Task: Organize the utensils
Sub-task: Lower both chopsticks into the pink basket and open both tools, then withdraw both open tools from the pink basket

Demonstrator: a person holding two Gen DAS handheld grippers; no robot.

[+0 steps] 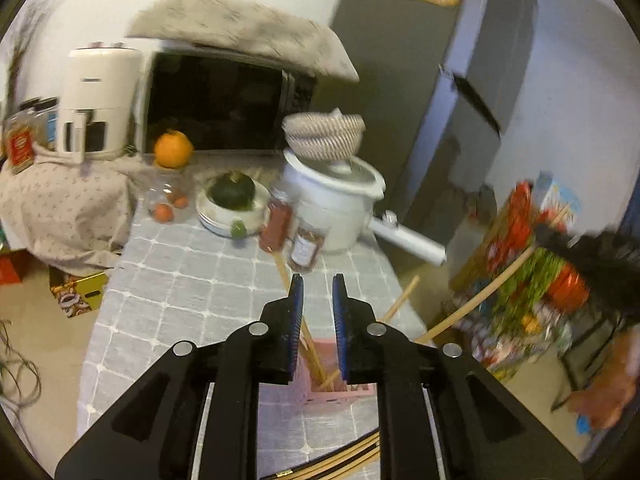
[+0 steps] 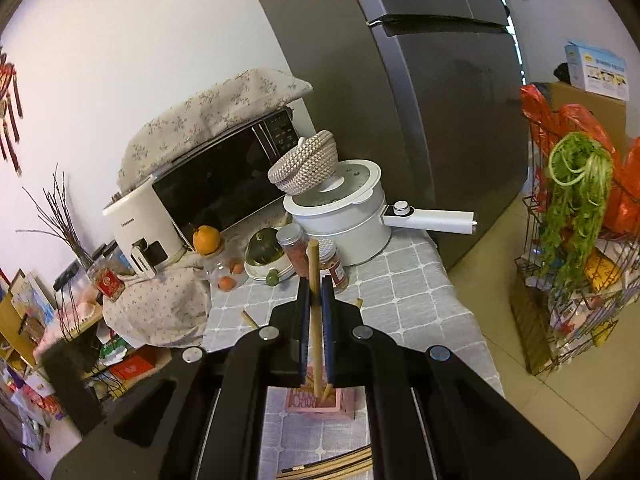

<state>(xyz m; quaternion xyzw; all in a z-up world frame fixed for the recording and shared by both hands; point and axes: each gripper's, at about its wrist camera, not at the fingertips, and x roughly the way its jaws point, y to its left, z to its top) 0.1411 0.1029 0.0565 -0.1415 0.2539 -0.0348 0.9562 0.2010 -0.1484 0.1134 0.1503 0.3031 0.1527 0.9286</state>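
Left gripper [image 1: 318, 284] open, empty, above pink utensil holder [image 1: 340, 390] on grid-cloth counter [image 1: 180, 280]. Right gripper [image 2: 316, 284] clamps upright wooden chopstick [image 2: 314, 264], lower end inside holder among other chopsticks. More chopsticks [image 2: 340, 462] lie on counter nearby.

Left gripper [image 1: 318, 292]: matte black angular body, blue ribbed pads [image 1: 297, 320] lining both fingers, four round silver bolt heads across the linkage. Right gripper [image 2: 316, 292]: same build, black frame, blue pads [image 2: 329, 320], silver bolts, pale rails beneath.
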